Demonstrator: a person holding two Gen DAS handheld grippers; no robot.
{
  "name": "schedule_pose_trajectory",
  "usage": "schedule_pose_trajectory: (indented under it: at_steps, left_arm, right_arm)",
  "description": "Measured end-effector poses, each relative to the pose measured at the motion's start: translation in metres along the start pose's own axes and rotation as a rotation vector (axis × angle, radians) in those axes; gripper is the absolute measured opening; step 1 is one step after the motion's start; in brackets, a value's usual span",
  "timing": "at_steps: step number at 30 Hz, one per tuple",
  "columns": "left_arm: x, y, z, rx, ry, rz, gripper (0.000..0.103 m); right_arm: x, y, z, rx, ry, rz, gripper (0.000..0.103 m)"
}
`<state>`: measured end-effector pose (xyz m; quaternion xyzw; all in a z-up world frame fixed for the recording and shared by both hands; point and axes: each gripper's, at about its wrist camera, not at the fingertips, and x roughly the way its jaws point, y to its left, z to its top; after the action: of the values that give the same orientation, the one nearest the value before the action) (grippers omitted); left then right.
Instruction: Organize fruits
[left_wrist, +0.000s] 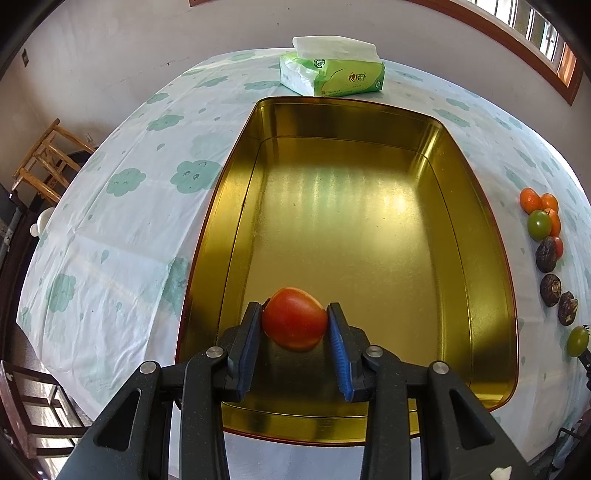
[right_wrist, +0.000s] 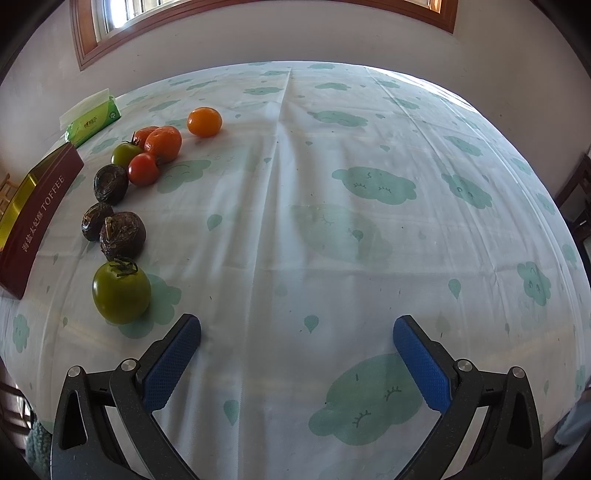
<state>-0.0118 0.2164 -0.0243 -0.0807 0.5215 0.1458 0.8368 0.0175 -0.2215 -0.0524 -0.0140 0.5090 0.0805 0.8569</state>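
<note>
The left gripper (left_wrist: 294, 317) clamps a red tomato (left_wrist: 294, 319) between its blue pads, low over the near end of a gold-lined toffee tin (left_wrist: 476, 229) that holds nothing else. The right gripper (right_wrist: 297, 332) hangs with its jaws spread wide over bare cloud-print tablecloth (right_wrist: 332, 221). Just beyond its left finger sits a green tomato (right_wrist: 121, 292), then three dark wrinkled fruits (right_wrist: 122, 234), then small tomatoes and oranges (right_wrist: 163, 144). A green tissue pack (left_wrist: 331, 66) lies past the tin.
</note>
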Motion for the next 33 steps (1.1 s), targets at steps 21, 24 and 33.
schedule_pose_trajectory:
  at_steps: [21,24,33]
  left_arm:
    - [-0.015,0.000,-0.002,-0.024,-0.055,-0.018,0.057]
    - [-0.017,-0.002,-0.003,-0.023,-0.062,-0.026,0.058]
    - [-0.020,-0.007,-0.008,-0.022,-0.063,-0.048,0.060]
  right_arm:
    - [-0.013,0.072,-0.016,-0.216,-0.019,0.115,0.102]
    - [-0.014,0.081,-0.015,-0.247,-0.033,0.110,0.102]
    - [-0.012,0.090,-0.004,-0.241,-0.044,0.142,0.082]
